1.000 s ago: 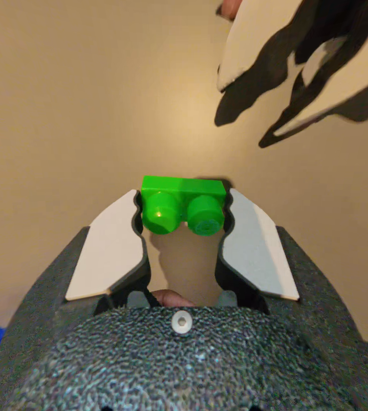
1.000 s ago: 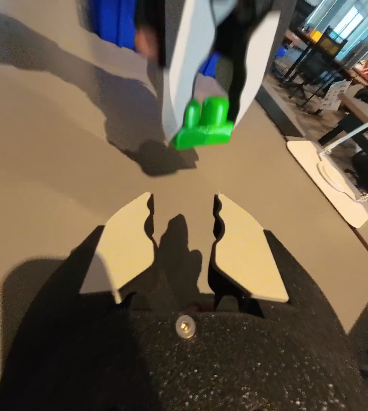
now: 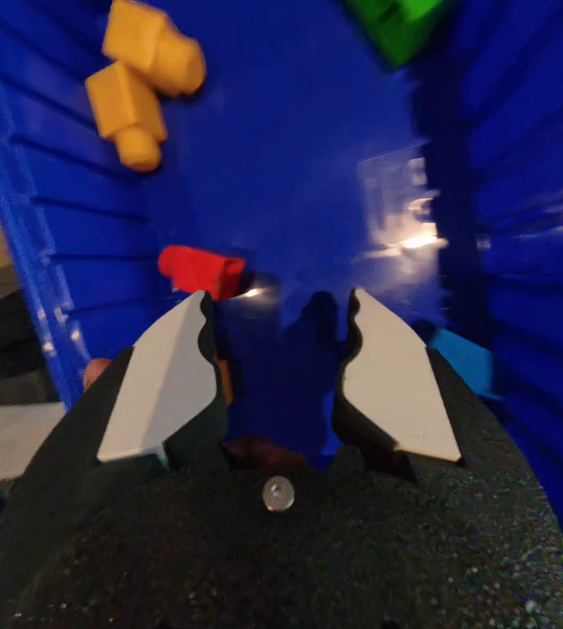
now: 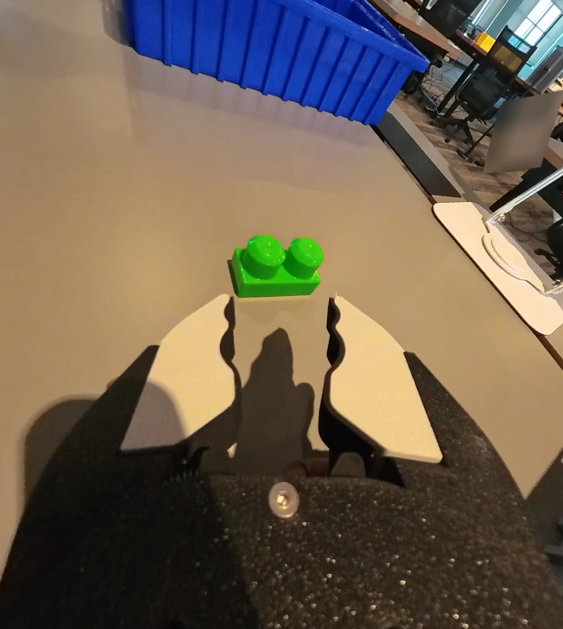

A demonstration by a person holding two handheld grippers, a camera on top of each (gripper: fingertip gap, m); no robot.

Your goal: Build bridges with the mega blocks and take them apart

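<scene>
Right wrist view: the right gripper (image 4: pixel 280 299) hangs low over the tabletop (image 4: pixel 86 204) with its jaws spread and nothing between them. Just beyond its tips a green block (image 4: pixel 275 269) stands upright on the tabletop, two round studs on top, its long side facing the gripper. The gap between the jaws looks a little wider than the block, and no part of the gripper touches it. Farther back a blue bin (image 4: pixel 273 54) with ribbed walls sits on the tabletop, well apart from the block.

In the left wrist view the left gripper (image 3: pixel 278 296) is also spread and empty, reaching into the same blue bin (image 3: pixel 79 218). The picture is blurred. A red block (image 3: pixel 205 274) lies just beyond the left fingertip; two orange blocks (image 3: pixel 144 81) lie farther along the bin floor, and another green piece (image 3: pixel 399 27) sits at the far end.

The blocks look like hollow hard plastic: light, stiff, smooth and likely a little slippery, not fragile. The green block is probably best taken across its two short end faces, low on the body under the studs, so that it stays level for stacking.
</scene>
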